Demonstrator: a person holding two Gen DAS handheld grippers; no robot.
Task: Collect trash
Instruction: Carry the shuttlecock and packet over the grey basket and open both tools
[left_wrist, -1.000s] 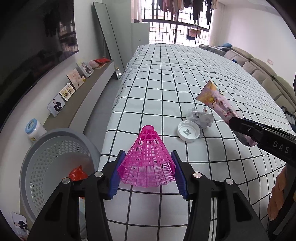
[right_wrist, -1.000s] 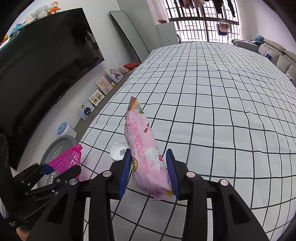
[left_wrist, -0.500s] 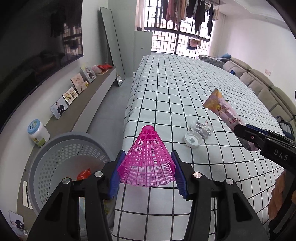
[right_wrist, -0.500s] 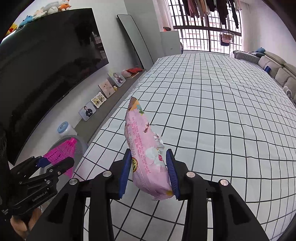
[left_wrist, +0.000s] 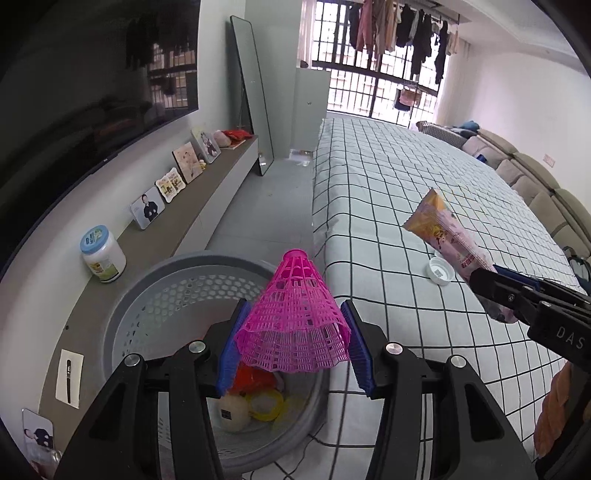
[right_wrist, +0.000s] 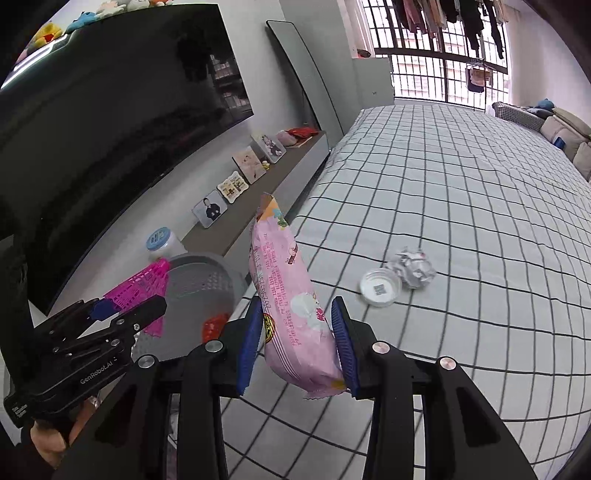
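My left gripper (left_wrist: 293, 345) is shut on a pink plastic mesh cone (left_wrist: 295, 317) and holds it above the grey perforated basket (left_wrist: 155, 295) beside the bed. The basket holds several trash pieces, among them a red wrapper (left_wrist: 255, 378). My right gripper (right_wrist: 297, 339) is shut on a pink snack packet (right_wrist: 288, 295) and holds it over the bed's near edge. A white cap (right_wrist: 380, 288) and a crumpled foil ball (right_wrist: 412, 267) lie on the checked bed cover. The left gripper (right_wrist: 103, 310) with the cone shows over the basket (right_wrist: 201, 280) in the right wrist view.
A low grey shelf (left_wrist: 207, 199) along the left wall carries photo frames and a white jar (left_wrist: 101, 254). A large dark TV (right_wrist: 110, 122) hangs above it. A mirror (left_wrist: 251, 92) leans at the far wall. A sofa (left_wrist: 535, 184) lies right of the bed.
Both grippers have moved left off the bed towards the basket. The cone is now over the basket. The packet has come to the bed's edge. Both grips are unchanged.
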